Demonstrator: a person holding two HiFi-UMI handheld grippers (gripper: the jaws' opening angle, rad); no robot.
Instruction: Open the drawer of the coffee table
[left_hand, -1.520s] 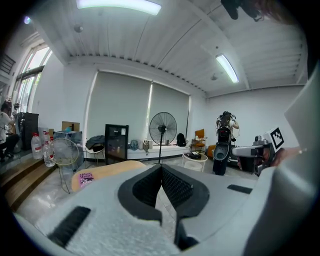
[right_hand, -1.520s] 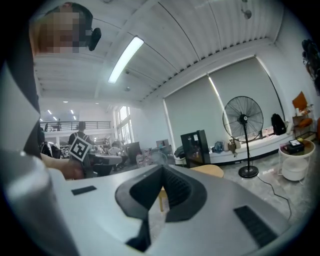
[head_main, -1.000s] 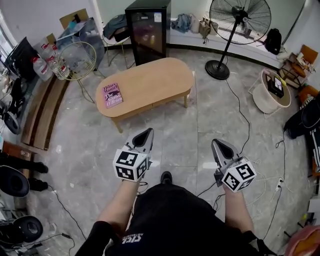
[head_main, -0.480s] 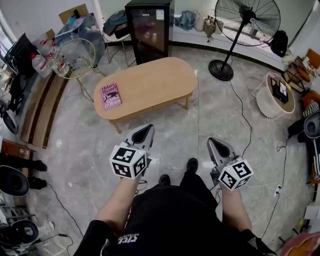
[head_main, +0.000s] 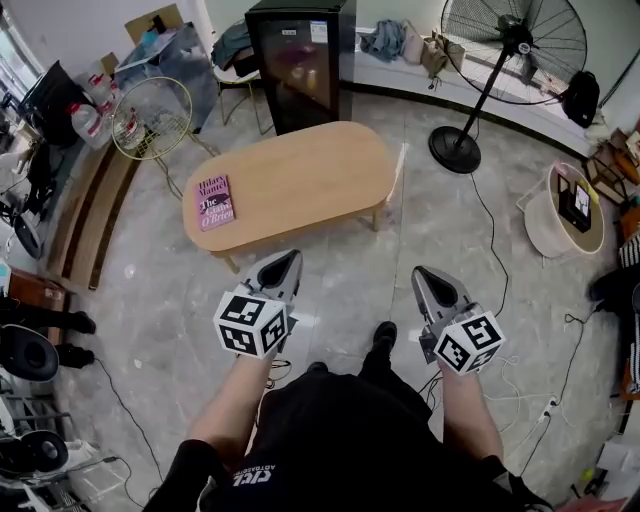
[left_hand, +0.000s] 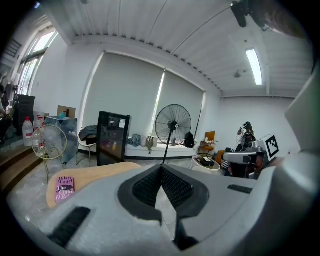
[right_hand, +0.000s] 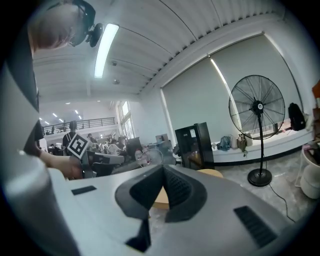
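Grey marbled floor (head_main: 350, 290) runs across this cluttered room, and the person stands on it with both hands raised level in front.

The left tool (head_main: 287, 258) has its jaws pressed together with nothing between them; its own view (left_hand: 161, 167) shows the ribbed pads meeting at a point. The right tool (head_main: 424, 272) is the same, jaws together and empty (right_hand: 163, 167).

Straight ahead, slightly to the left, stands the low oval light-wood counter (head_main: 300, 175). Its long axis lies across the person's path, tilted from near-left to far-right, so a long side faces them. From where I look, the left tool is the nearer one, with its tip just short of that near edge; the right tool points past the counter's right end.

No drawer front or handle shows from above. I judge it sits under the top on that near side, but cannot confirm it.

A pink book (head_main: 214, 200) lies on the counter's left end. Beyond are a black glass-door cabinet (head_main: 298, 60) and a black standing fan (head_main: 515, 40).
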